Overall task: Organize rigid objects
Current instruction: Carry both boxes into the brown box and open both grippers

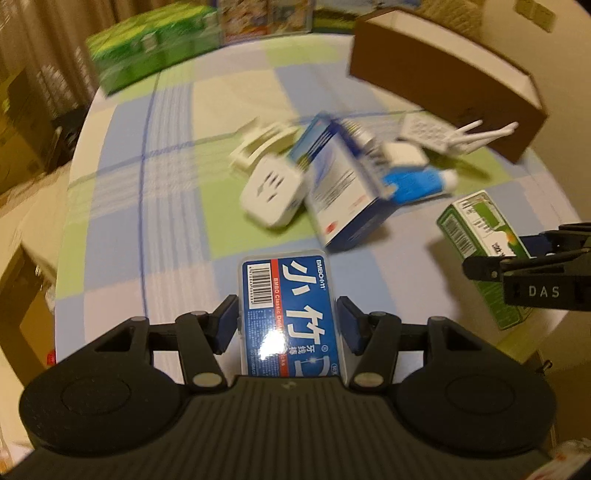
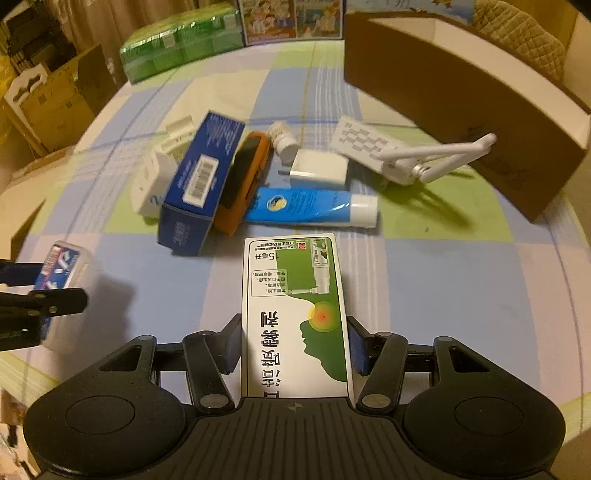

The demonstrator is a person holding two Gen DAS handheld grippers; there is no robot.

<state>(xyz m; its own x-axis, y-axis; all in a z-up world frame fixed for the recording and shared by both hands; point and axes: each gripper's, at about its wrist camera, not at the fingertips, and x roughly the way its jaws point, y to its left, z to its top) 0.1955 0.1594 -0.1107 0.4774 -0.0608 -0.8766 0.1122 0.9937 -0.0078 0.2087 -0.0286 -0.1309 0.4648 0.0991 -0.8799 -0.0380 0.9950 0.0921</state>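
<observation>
My left gripper [image 1: 287, 319] is shut on a clear case with a blue floss-pick label [image 1: 288, 306], held above the table; it also shows at the left of the right wrist view [image 2: 62, 273]. My right gripper [image 2: 293, 338] is shut on a green and white spray box [image 2: 293, 306], which shows at the right of the left wrist view [image 1: 476, 229]. Ahead on the checked cloth lies a pile: a blue box [image 2: 201, 177], an orange device [image 2: 242, 181], a blue tube [image 2: 310, 206], a white charger [image 2: 319, 168], a white antenna adapter [image 2: 388, 151] and a white socket adapter [image 1: 273, 192].
An open brown cardboard box [image 2: 443, 96] stands at the back right of the table. A green wrapped pack [image 2: 177, 44] and picture boxes [image 2: 291, 18] line the far edge. Cardboard cartons [image 2: 48, 96] stand beyond the table's left edge.
</observation>
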